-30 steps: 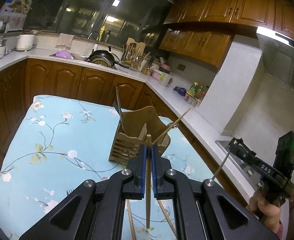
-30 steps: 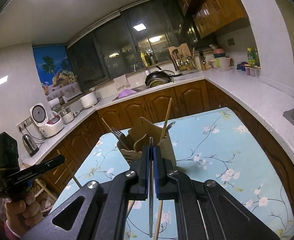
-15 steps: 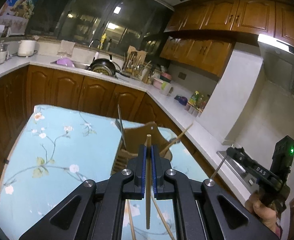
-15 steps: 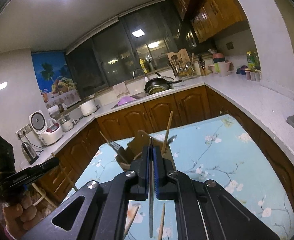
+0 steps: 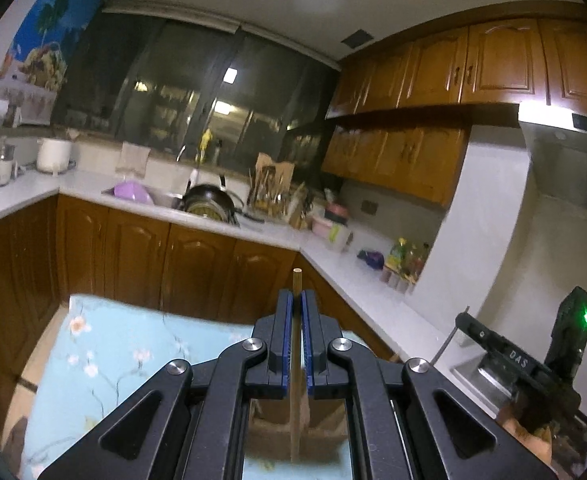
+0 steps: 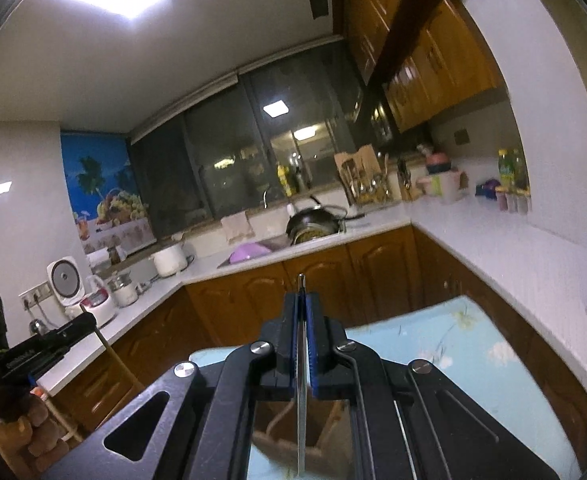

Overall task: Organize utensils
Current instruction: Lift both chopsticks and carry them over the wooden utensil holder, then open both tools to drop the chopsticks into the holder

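My left gripper (image 5: 297,298) is shut on a wooden chopstick (image 5: 295,368) that stands upright between the blue pads. Its lower end hangs over the wooden utensil holder (image 5: 293,436), seen low between the arms. My right gripper (image 6: 301,300) is shut on a thin metal utensil (image 6: 301,392), also upright, above the same holder (image 6: 289,428). The right gripper also shows in the left wrist view (image 5: 463,322). The left gripper also shows in the right wrist view (image 6: 89,322).
The holder stands on a table with a light blue floral cloth (image 5: 113,360), also in the right wrist view (image 6: 453,344). White counters (image 5: 373,280) with wooden cabinets run behind and to the right. A sink with a black pan (image 5: 209,204) is at the back.
Both grippers have tilted upward and moved in over the holder. The holder has dropped from mid-frame to the bottom of both views. Both still hold their utensils.
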`<state>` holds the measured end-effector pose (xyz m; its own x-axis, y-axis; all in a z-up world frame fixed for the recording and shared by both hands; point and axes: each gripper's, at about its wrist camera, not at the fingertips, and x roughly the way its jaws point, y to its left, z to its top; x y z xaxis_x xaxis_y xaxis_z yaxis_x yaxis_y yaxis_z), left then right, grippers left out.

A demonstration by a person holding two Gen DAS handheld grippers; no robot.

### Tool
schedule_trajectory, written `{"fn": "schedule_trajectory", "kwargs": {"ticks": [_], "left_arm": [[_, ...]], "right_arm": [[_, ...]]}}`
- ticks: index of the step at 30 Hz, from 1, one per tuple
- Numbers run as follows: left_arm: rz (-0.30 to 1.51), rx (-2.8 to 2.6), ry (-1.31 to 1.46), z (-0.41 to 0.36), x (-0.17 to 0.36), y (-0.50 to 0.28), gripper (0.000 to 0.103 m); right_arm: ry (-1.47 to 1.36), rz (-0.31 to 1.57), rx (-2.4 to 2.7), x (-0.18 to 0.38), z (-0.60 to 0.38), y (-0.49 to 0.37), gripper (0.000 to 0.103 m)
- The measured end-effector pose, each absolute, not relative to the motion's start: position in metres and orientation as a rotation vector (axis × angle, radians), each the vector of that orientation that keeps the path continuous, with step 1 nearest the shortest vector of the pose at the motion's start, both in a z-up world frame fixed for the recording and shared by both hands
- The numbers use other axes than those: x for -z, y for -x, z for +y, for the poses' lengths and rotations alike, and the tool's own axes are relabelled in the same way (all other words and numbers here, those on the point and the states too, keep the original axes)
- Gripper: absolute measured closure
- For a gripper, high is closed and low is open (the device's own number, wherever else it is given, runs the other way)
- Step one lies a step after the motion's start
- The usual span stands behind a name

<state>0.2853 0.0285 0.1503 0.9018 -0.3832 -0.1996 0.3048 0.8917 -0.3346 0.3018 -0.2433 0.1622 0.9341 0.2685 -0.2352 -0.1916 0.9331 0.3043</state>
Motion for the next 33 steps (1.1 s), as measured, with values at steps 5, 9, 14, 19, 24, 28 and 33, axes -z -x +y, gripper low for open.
{"fn": "schedule_trajectory", "kwargs": {"ticks": [5, 9, 14, 19, 24, 28, 33], "left_arm": [[0.218, 0.322, 0.281, 0.012, -0.136, -0.309, 0.100], [0.204, 0.284, 0.280, 0.000, -0.107, -0.322, 0.100], [0.229, 0.256, 0.301, -0.020, -0.069, -0.334, 0.100], [0.289, 0.254, 0.295, -0.036, -0.036, -0.343, 0.100], [0.343, 0.258, 0.299, -0.039, -0.022, -0.351, 0.100], [0.361, 0.265, 0.301, -0.033, -0.030, -0.360, 0.100], [0.374, 0.267, 0.304, -0.023, -0.043, -0.363, 0.100]], "right_arm": [[-0.274, 0.240, -0.207, -0.160, -0.239, -0.318, 0.099], [-0.260, 0.242, -0.191, -0.146, -0.232, -0.327, 0.099], [-0.260, 0.264, -0.177, -0.119, -0.227, -0.329, 0.099], [-0.271, 0.287, -0.157, -0.095, -0.227, -0.327, 0.099], [-0.277, 0.349, -0.147, -0.074, -0.229, -0.329, 0.099], [-0.283, 0.384, -0.159, -0.068, -0.229, -0.331, 0.099], [-0.282, 0.407, -0.162, -0.067, -0.230, -0.339, 0.099]]}}
